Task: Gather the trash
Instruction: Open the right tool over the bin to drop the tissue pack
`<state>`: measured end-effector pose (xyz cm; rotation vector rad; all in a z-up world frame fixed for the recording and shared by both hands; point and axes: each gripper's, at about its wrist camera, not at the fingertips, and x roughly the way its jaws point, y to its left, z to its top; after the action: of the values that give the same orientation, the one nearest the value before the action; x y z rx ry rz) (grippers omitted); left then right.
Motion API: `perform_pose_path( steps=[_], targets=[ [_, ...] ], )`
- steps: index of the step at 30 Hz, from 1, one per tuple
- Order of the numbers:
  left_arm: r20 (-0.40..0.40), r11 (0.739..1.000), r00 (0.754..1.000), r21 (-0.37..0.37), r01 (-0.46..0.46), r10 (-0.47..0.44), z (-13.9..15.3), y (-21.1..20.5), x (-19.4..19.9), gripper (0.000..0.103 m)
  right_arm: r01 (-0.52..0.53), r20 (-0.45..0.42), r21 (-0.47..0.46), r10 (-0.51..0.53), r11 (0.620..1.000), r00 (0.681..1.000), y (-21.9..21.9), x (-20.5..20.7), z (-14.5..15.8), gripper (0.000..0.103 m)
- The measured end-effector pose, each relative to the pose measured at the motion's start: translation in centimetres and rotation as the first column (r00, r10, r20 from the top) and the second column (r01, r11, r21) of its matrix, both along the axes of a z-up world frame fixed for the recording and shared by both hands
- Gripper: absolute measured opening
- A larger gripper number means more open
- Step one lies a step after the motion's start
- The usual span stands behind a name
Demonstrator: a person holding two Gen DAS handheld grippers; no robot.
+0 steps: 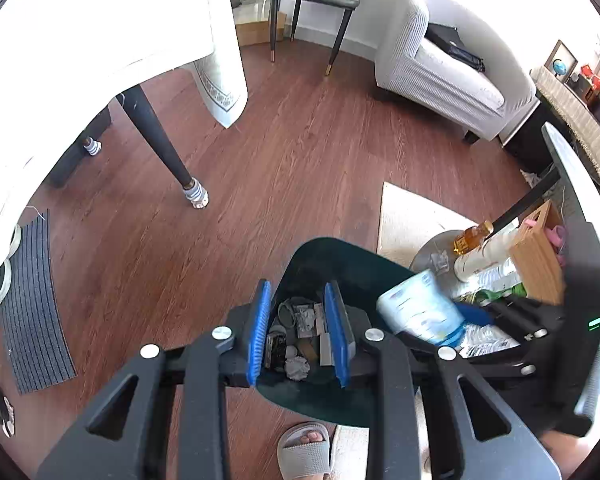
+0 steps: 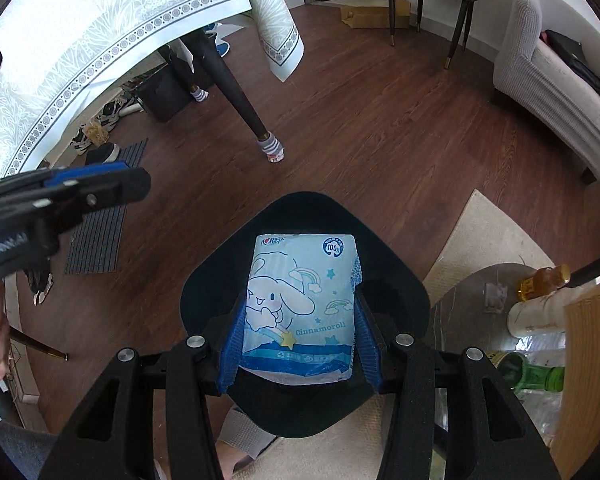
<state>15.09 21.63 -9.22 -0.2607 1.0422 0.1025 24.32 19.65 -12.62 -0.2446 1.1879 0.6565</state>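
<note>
A dark trash bin stands on the wood floor with crumpled paper and scraps inside. My left gripper hovers over its opening, jaws apart with nothing between them. My right gripper is shut on a light blue Cinnamoroll tissue pack and holds it above the bin. The pack also shows in the left wrist view, over the bin's right rim. The left gripper appears at the left of the right wrist view.
A small round table at the right holds a tea bottle, a white cup, a green bottle and a wooden box. A dining table leg, grey sofa, floor mat, rug and a slippered foot surround the bin.
</note>
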Motion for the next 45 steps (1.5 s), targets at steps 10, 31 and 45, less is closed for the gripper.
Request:
perform_pose_path(
  steps=[10, 31, 45],
  targets=[
    [0.14, 0.999, 0.989, 0.014, 0.042, -0.043, 4.6, -2.2, -0.4, 0.022, -0.027, -0.067, -0.068, 0.023, 0.997, 0.997, 1.2, -0.3, -4.4, 0.05],
    [0.358, 0.998, 0.932, -0.017, 0.06, -0.05, 11.9, -5.2, -2.3, 0.022, -0.063, -0.092, -0.196, 0.046, 0.979, 0.995, 0.4, -0.8, -8.9, 0.063],
    [0.454, 0.997, 0.888, 0.021, 0.076, -0.077, 15.4, -8.2, -3.1, 0.027, -0.108, 0.051, -0.127, 0.115, 0.986, 0.992, -1.2, -3.3, -2.7, 0.057]
  ],
)
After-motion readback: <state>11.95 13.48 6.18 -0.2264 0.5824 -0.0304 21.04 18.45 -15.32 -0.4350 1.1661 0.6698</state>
